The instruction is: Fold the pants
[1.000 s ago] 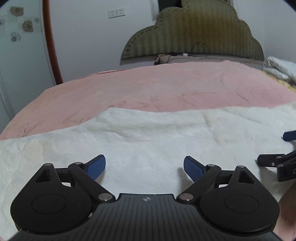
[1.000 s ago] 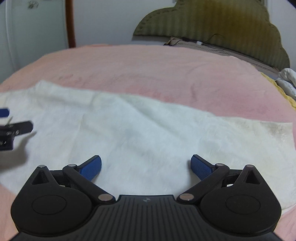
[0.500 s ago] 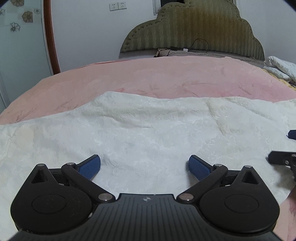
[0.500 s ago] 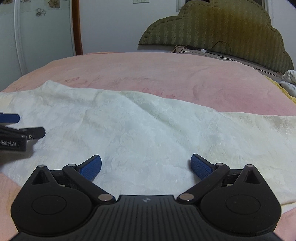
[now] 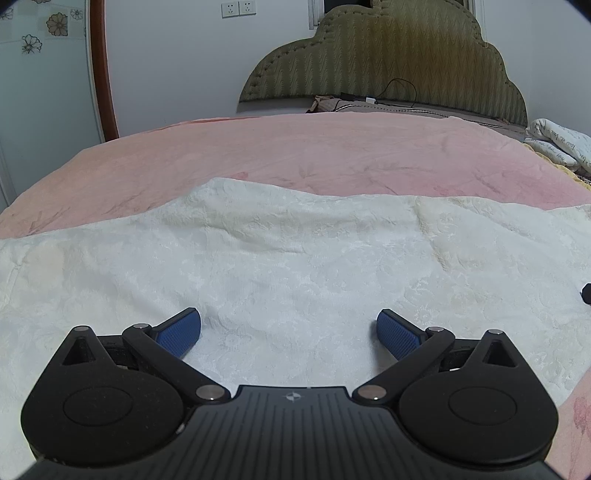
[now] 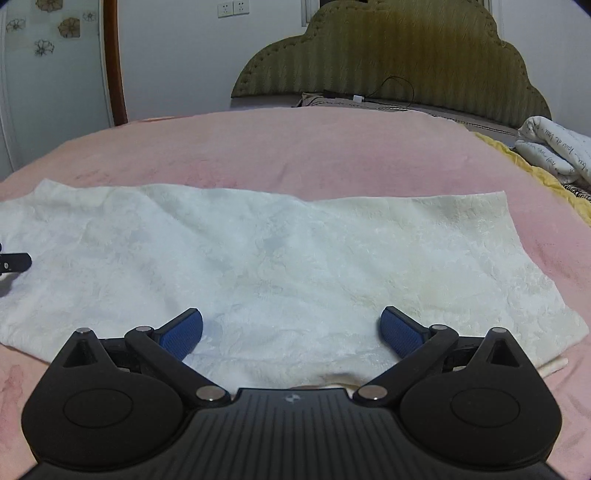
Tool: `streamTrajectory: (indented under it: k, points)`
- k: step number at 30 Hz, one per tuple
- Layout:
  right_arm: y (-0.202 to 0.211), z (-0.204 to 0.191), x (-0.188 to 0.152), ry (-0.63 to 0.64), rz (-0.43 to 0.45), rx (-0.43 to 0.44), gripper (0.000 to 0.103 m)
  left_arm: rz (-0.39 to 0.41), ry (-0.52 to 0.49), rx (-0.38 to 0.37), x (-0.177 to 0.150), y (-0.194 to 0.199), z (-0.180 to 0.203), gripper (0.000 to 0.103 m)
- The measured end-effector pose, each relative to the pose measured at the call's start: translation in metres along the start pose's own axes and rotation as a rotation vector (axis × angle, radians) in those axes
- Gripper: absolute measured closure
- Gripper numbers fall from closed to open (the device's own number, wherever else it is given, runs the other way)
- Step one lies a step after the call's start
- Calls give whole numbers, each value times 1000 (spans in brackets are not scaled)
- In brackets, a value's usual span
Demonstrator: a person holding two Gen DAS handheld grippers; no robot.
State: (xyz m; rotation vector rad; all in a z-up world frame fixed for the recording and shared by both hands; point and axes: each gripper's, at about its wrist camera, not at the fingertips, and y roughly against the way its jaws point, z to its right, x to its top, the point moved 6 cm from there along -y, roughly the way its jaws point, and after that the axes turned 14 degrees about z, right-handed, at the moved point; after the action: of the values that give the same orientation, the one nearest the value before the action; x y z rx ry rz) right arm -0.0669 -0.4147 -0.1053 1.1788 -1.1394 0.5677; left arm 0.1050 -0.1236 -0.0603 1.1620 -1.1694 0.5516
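Observation:
White textured pants [image 5: 295, 266] [image 6: 280, 266] lie flat across a pink bedspread [image 5: 314, 155] [image 6: 295, 147], spread left to right. My left gripper [image 5: 289, 326] hovers just over the near part of the cloth, jaws wide open, nothing between the blue pads. My right gripper [image 6: 291, 326] is open too, above the pants' near edge, with their right end [image 6: 517, 258] in full view. The tip of the right gripper shows at the right edge of the left wrist view [image 5: 585, 293]. A black tip of the left gripper [image 6: 14, 263] shows at the left edge of the right wrist view.
A padded olive headboard [image 5: 388, 59] [image 6: 399, 62] stands at the bed's far end with a cable and charger along it. Folded white bedding [image 5: 557, 144] [image 6: 550, 151] sits at the far right. A wooden door frame [image 5: 101, 70] and wall sockets [image 5: 238, 8] are at the left.
The right gripper has slid to the right along the pants, so their right end has come into view. In the left wrist view the right gripper has drifted almost out of frame.

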Motion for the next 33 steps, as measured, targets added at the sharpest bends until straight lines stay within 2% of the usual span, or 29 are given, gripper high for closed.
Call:
streamTrajectory:
  k: [7, 9, 13, 17, 25, 27, 29, 33]
  points:
    - [-1, 1, 1, -1, 0, 1, 0, 1, 7, 18, 0, 2, 2, 0]
    - [0, 2, -1, -2, 0, 1, 0, -6, 44, 33, 1, 7, 4, 1]
    - [0, 2, 0, -2, 1, 1, 0, -5, 102, -61, 3, 15, 22, 1]
    - [0, 2, 0, -4, 2, 2, 0, -6, -6, -25, -6, 11, 39, 0]
    - [0, 2, -2, -18, 3, 13, 0, -9, 14, -35, -6, 9, 35, 0]
    - [6, 9, 0, -71, 4, 40, 0, -8, 17, -37, -6, 10, 35, 0]
    - [19, 30, 3, -196, 36, 44, 0, -8, 17, -36, -6, 10, 36, 0]
    - [45, 94, 11, -491, 99, -52, 0, -8, 18, -36, -6, 10, 35, 0]
